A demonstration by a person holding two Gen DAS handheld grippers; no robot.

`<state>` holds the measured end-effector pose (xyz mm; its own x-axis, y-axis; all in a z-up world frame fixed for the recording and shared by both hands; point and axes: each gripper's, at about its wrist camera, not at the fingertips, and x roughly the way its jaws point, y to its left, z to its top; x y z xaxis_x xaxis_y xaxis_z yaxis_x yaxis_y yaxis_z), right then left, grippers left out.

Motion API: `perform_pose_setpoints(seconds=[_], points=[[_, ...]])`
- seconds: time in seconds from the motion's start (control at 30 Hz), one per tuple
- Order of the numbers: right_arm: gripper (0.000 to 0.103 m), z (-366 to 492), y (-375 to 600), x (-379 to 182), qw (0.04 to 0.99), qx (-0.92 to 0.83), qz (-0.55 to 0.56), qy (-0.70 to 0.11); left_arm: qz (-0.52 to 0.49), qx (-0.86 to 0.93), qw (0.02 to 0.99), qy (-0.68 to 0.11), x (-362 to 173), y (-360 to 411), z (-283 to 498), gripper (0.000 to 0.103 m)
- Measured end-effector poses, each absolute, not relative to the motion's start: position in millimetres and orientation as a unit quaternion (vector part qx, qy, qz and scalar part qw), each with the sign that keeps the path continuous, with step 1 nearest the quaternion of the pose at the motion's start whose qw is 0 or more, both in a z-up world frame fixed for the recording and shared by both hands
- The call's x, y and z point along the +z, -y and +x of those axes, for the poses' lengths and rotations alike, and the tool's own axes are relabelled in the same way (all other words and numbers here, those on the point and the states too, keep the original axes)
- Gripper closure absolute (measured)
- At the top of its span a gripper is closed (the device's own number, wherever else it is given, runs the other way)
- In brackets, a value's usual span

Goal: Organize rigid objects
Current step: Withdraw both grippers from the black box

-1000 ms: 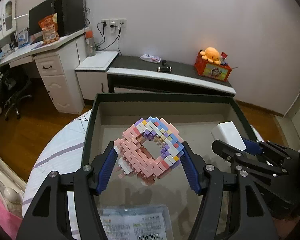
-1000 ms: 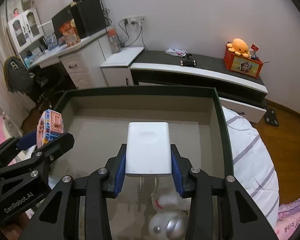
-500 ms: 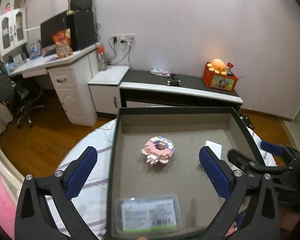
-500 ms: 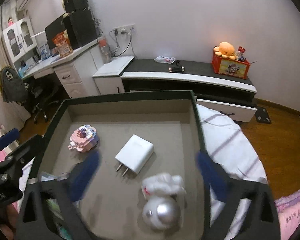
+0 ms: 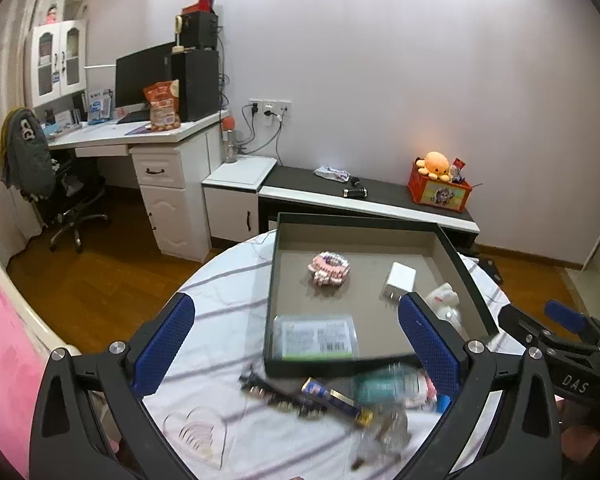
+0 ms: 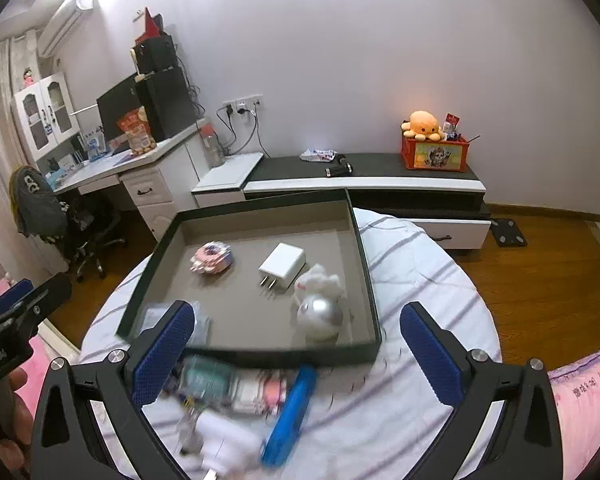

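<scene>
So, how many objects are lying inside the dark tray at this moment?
4. The pink brick donut lies far left, the white charger in the middle, the silver ball toy near right, and the clear plastic case near left. Gripper fingers might hide something small.

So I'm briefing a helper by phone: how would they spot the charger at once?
Find the dark shallow tray on the round striped table. Inside it, the white charger lies flat between the pink block donut and the silver ball toy. Only it is plain white with two metal prongs.
</scene>
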<state>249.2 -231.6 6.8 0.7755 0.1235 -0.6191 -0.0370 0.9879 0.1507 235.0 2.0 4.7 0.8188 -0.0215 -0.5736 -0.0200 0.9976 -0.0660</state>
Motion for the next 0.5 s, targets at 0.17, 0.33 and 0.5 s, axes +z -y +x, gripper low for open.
perform_pose_setpoints(seconds=[0.17,0.33,0.5], points=[[0.000,213.1,226.5,9.3,0.943,0.047,0.071,-0.322,-0.032,0.011,0.953,-0.301,2.9,-6.6,197.9,0.000],[0.000,182.0,220.2,1.8,0.943,0.050,0.060,-0.324,-0.032,0.016,0.952,-0.305,-3.8,-7.2,172.7,0.000],[0.000,162.3,219.3,-9.5,0.938,0.052,0.059,-0.337,-0.033,0.013,0.948,-0.316,-14.7,-8.2,151.5,0.000]])
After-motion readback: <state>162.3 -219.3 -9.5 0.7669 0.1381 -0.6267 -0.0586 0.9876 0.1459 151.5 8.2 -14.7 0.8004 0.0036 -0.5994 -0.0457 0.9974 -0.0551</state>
